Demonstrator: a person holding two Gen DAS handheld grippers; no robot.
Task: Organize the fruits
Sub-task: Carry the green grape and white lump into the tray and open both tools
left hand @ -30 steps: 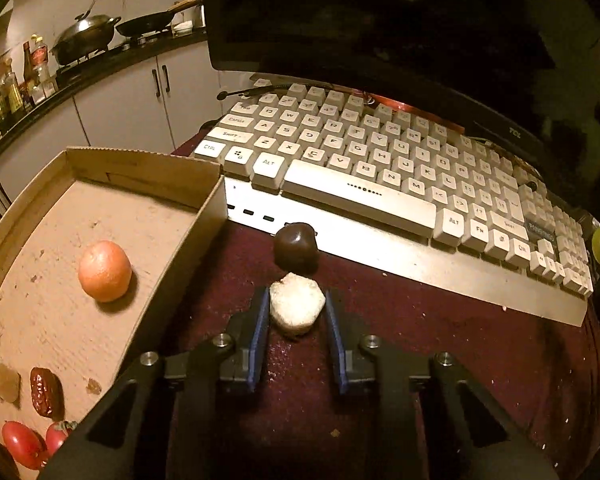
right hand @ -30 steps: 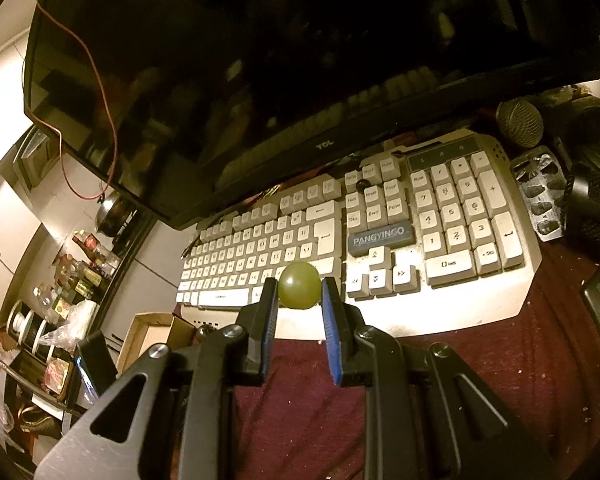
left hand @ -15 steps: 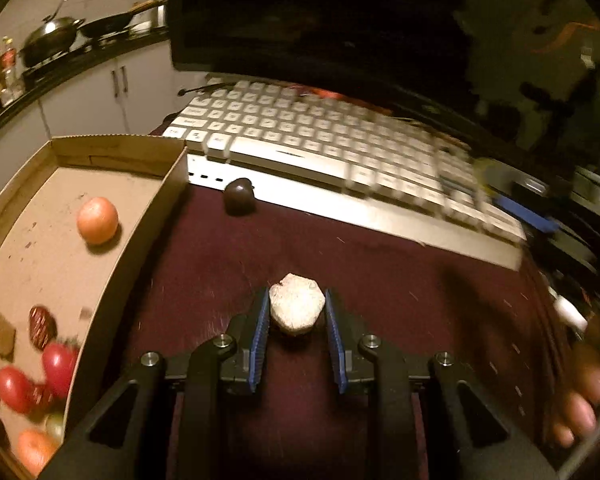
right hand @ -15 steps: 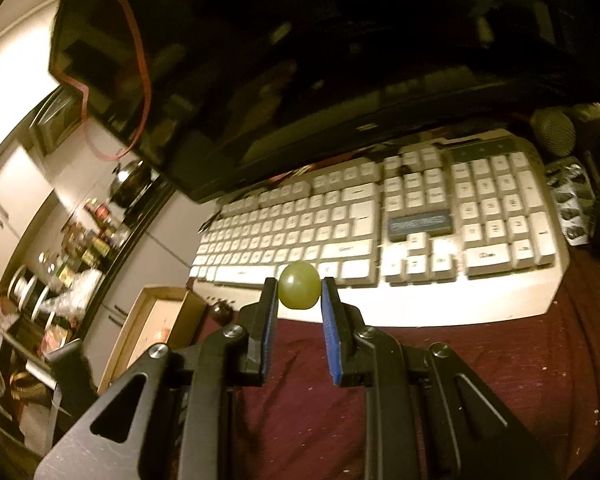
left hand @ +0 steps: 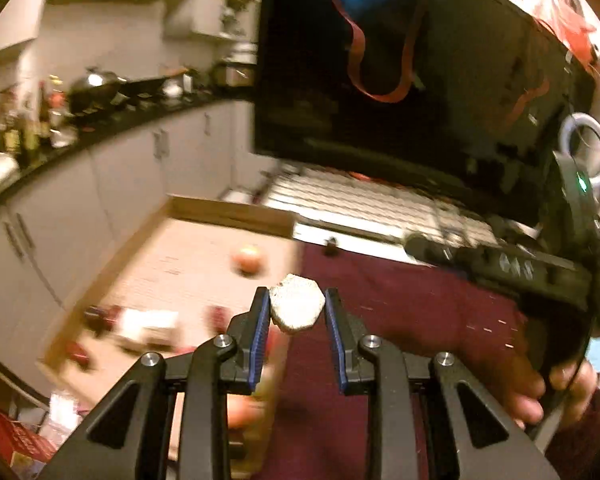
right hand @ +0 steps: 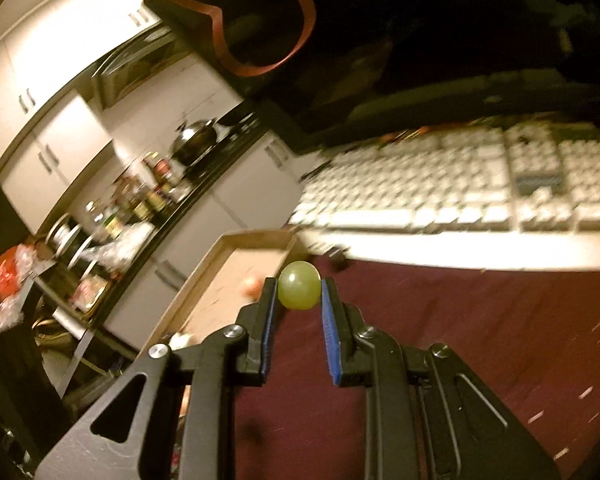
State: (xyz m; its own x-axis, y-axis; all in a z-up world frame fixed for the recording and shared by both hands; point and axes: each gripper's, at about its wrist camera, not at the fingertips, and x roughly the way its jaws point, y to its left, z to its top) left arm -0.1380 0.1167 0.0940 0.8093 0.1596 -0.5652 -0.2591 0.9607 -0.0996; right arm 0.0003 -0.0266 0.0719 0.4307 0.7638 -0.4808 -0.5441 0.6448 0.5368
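Left wrist view shows the cardboard box (left hand: 204, 216) at the left edge of the dark red table cloth (left hand: 420, 312). The box seems to be the place where fruit gets sorted, since an orange fruit (left hand: 249, 261) and some blurry red and white bits already lie on its floor. The left gripper (left hand: 296, 312) hangs above the box's right wall. Its two blue pads squeeze a pale, rough chunk (left hand: 297, 306) right at their tips, one pad on each side. It looks held up high so it can go over the wall and into the box.

In the right wrist view, the box (right hand: 256, 240) sits to the left, with the keyboard (right hand: 460, 192) along the far edge of the cloth. The right gripper (right hand: 298, 294) pinches a green grape (right hand: 299, 290) tight between its fingertips. The grape is in the air, near the box's right wall, probably headed inside too.
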